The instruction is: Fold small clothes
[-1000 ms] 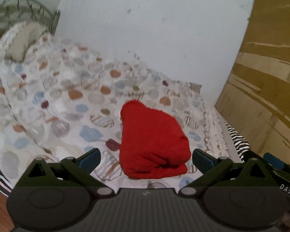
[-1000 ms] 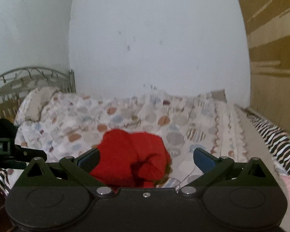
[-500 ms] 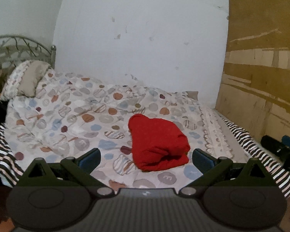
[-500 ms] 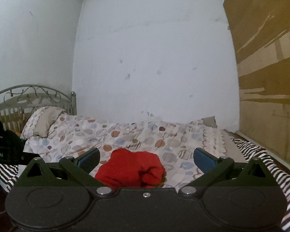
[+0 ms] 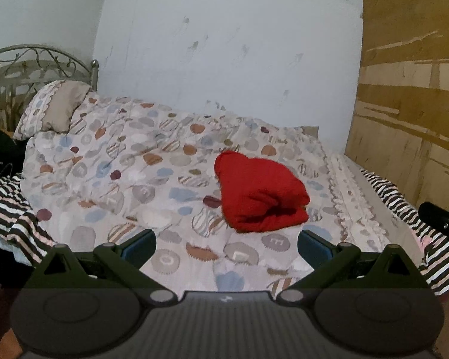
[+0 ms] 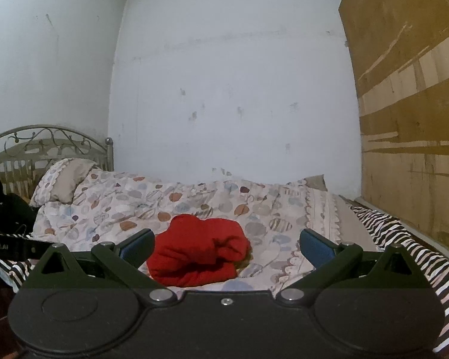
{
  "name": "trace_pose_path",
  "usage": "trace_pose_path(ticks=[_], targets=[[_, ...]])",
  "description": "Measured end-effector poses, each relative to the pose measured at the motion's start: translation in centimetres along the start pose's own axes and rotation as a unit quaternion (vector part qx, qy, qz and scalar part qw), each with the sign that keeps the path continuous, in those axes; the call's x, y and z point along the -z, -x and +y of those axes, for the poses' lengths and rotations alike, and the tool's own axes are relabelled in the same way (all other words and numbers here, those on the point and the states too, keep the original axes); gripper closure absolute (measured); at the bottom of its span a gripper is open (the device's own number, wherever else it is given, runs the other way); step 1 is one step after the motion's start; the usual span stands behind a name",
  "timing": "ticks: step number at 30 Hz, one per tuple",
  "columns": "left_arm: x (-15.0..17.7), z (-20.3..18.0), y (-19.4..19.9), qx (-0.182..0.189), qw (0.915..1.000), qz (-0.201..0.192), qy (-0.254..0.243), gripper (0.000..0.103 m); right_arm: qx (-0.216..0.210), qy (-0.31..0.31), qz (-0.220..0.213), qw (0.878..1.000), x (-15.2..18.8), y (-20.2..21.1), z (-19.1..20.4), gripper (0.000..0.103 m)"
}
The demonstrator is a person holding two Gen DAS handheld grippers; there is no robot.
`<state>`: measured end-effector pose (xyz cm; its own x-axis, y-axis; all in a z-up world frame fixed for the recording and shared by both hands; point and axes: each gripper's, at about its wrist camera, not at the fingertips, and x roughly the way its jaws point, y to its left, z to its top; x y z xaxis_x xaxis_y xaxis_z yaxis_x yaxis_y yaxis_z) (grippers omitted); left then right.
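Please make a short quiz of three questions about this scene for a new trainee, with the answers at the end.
1. True or false: the left gripper is shut on the red garment.
2. Where does the red garment lie? A) on the spotted quilt B) on the pillow C) on the striped sheet
3. Fill in: the right gripper has its fingers ____, holding nothing.

Key: 1 false; 2 A; 3 open.
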<state>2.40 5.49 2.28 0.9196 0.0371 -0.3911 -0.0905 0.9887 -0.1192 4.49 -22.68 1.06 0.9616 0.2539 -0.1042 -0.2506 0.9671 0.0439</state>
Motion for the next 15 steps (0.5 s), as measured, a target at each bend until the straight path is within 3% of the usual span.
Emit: trace_pose_path(ticks=[15], targets=[[2.7, 1.4, -2.4, -0.015, 0.9994, 0.027, 0.016, 0.001, 0.004, -0.009, 0.033, 0.999, 3.6, -1.2, 0.4, 0.0]])
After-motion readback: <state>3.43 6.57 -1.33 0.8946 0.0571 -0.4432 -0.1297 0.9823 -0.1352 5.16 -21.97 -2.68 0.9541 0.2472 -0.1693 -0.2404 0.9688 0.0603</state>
